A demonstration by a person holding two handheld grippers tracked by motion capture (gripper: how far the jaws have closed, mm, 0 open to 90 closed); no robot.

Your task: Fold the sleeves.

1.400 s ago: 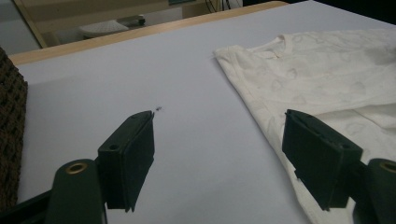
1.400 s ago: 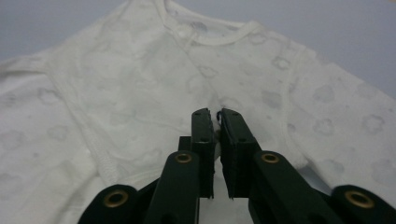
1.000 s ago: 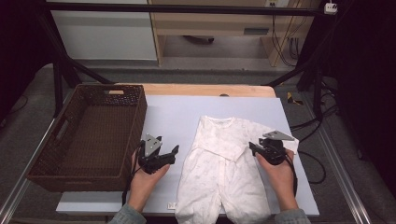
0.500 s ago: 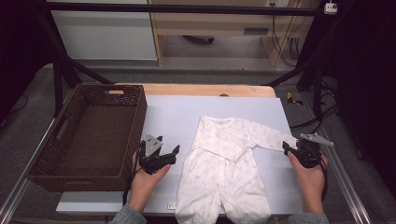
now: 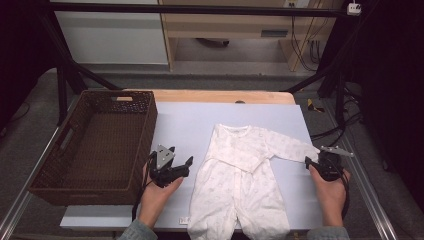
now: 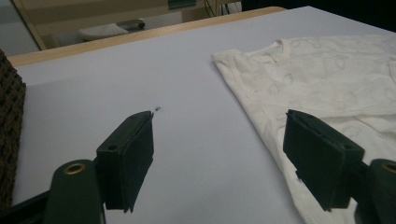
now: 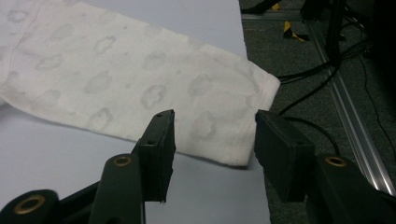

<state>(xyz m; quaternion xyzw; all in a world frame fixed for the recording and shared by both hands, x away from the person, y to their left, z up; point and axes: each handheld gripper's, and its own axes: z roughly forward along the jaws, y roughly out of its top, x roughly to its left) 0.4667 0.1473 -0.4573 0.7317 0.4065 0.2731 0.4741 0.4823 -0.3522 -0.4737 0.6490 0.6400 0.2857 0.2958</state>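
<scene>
One cream baby romper [image 5: 240,185] lies flat, front up, on the pale sheet [image 5: 200,120] that covers the tabletop. Its neck points toward the far edge; its legs reach the near edge. One sleeve [image 5: 290,147] is spread out toward the right edge, and its cuff ends at the right edge of the sheet. In the right gripper view the cuff [image 7: 224,126] shows a faint cloud print and lies flat on the sheet.

The right gripper [image 5: 320,162] sits at the right edge of the tabletop, just beside the cuff. Its jaws stand apart, and they have just been closing a little. The cuff lies between them and beyond their tips; the pads [image 7: 161,149] do not press on the cloth.

The left gripper [image 5: 175,167] is held over the bare sheet, between the romper and the basket. Its jaws stand wide apart with nothing between them. In the left gripper view the side edge of the romper [image 6: 327,88] lies just beside the right-hand jaw.

A dark woven basket [image 5: 50,172] stands along the left edge of the tabletop, against the sheet's left margin. A strip of bare wood [image 5: 225,96] shows along the far edge of the tabletop.
</scene>
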